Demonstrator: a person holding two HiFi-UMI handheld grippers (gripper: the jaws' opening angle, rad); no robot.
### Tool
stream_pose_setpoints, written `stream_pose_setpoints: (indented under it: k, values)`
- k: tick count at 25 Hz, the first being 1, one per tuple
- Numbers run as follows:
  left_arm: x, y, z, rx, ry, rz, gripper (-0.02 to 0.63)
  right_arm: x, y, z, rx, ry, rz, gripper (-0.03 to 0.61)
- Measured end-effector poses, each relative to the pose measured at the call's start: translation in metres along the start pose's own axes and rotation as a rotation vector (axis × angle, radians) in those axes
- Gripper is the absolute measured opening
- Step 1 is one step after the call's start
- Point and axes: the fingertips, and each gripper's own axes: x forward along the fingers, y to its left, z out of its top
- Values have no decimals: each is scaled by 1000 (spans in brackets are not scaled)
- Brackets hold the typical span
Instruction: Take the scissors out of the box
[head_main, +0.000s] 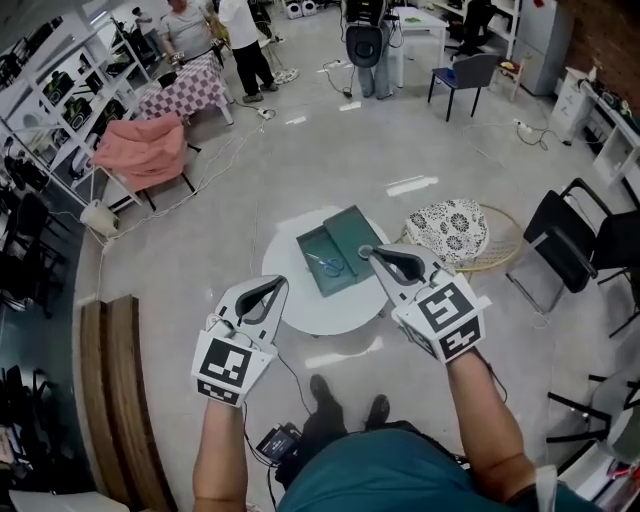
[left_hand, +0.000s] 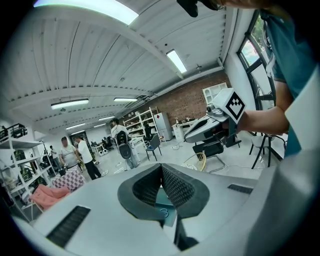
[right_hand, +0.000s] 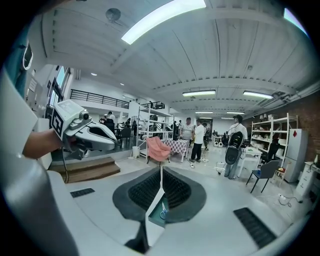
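Scissors (head_main: 330, 265): lying flat inside the open green box (head_main: 312, 245), toward the round table's (head_main: 300, 322) far edge.
Handling: probably light, stiff and slippery; pinching the blue handle loops is looking safest.
Left gripper (head_main: 278, 284): hovering clenched, carrying nothing.
Right gripper (head_main: 369, 252): hanging by the box's right side, jaws pressed together, empty.
Views: head view is showing the whole layout; gripper views are only glimpsing the handles.

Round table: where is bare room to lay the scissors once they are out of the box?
Bare: the white strip of the table between the open box and the near rim, and a narrower strip left of the box. Crowded: the far right side, where the box nearly reaches the rim and the right tongs hover.
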Motion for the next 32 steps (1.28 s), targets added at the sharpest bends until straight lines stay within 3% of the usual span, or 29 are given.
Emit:
stream_pose_setpoints:
  k: [8,14,32]
  values:
    - [50,31,-9,-10,-49,-72,18,21,-21,-15,3,58,-74,40]
    - [75,80,-18,-7,-81,-144,18,68,-34,1,19,78,-141,41]
    - [121,205,-50,16,-138,-250,18,186,-52,21,51,113,-267,40]
